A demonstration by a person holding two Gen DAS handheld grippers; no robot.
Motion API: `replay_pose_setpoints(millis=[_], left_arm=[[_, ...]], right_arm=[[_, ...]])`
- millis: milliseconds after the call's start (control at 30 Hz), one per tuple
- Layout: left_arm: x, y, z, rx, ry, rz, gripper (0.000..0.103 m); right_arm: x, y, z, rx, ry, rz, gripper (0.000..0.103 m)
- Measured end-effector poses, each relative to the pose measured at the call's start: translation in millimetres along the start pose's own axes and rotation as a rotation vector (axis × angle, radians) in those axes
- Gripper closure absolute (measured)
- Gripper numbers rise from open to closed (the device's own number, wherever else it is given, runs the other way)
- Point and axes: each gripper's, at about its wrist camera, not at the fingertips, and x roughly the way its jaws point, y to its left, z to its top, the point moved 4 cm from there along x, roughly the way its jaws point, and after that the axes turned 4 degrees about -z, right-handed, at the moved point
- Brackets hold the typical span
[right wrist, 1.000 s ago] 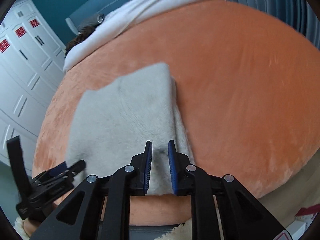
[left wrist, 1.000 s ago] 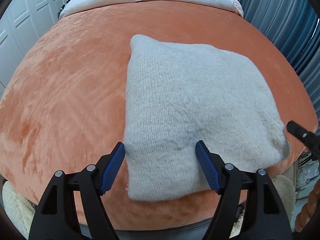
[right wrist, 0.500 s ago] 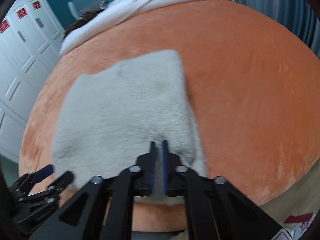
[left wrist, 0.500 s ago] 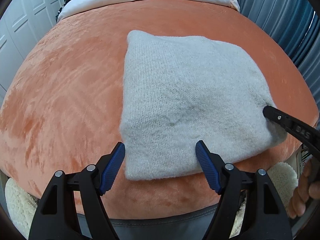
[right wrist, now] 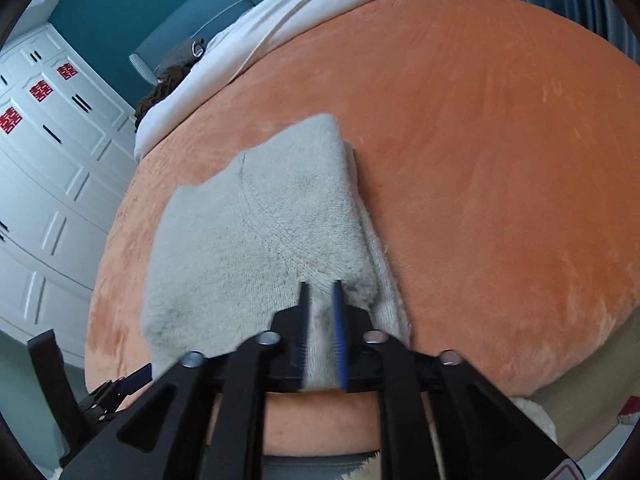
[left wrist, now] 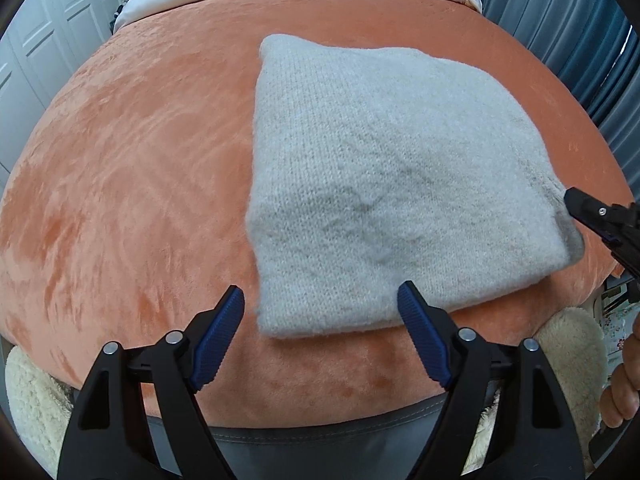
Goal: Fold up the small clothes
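2 handheld grippers work over 1 folded grey knit garment (left wrist: pixel 384 184) that lies on an orange plush blanket (left wrist: pixel 132 168) covering a bed, close to the blanket's near edge. The left gripper (left wrist: pixel 320 322) hangs just short of the garment's near left corner with its 2 blue-padded fingers (left wrist: pixel 218 336) spread wide and nothing between them; the corner of the knit sits in the gap ahead of the tips without touching either pad. The right gripper (right wrist: pixel 320 286) is at the garment's near right corner, its 2 fingers drawn in to a narrow slot with a strip of the grey knit running between them, so it has hold of the cloth there. In the left wrist view that same gripper shows as a black tip (left wrist: pixel 592 212) pressed against the garment's right edge, where the fabric bunches up slightly. The right wrist view shows the garment (right wrist: pixel 264 248) as a double layer, the upper layer stepped back from the lower one along the right side. At the far edge of the blanket lies a white quilt (right wrist: pixel 304 28), and white cupboard doors (right wrist: pixel 52 168) stand beyond the left side of the bed. Cream fleece (left wrist: pixel 28 388) shows below the blanket's near edge.
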Motion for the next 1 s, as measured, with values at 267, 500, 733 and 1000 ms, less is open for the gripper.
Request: replay_pose_setpoints(millis=[267,500,733,1000], left_arm=[[-2.5,-2.5,-19.3,0.005,0.032,-0.028,0.026],[-17.5,0.2,-12.9,-0.009,-0.009,-0.035,0.024],[-12.0,4.2,-13.6,-0.033,0.013,-0.041,0.023],[-32.1,1.9,2.5,-0.055,-0.043,-0.086,0.022]], right_arm=[[25.7,-10.5,-10.2,0.072,0.097,0.011,0.073],[-74.1,54.2,29.2,-0.038,-0.146,0.322,0.090],[29.7,-26.7,-19.7,-0.002,0.128,-0.051,0.089],[-8.6,-11.6,2.7,-0.023,0.058,-0.035,0.071]])
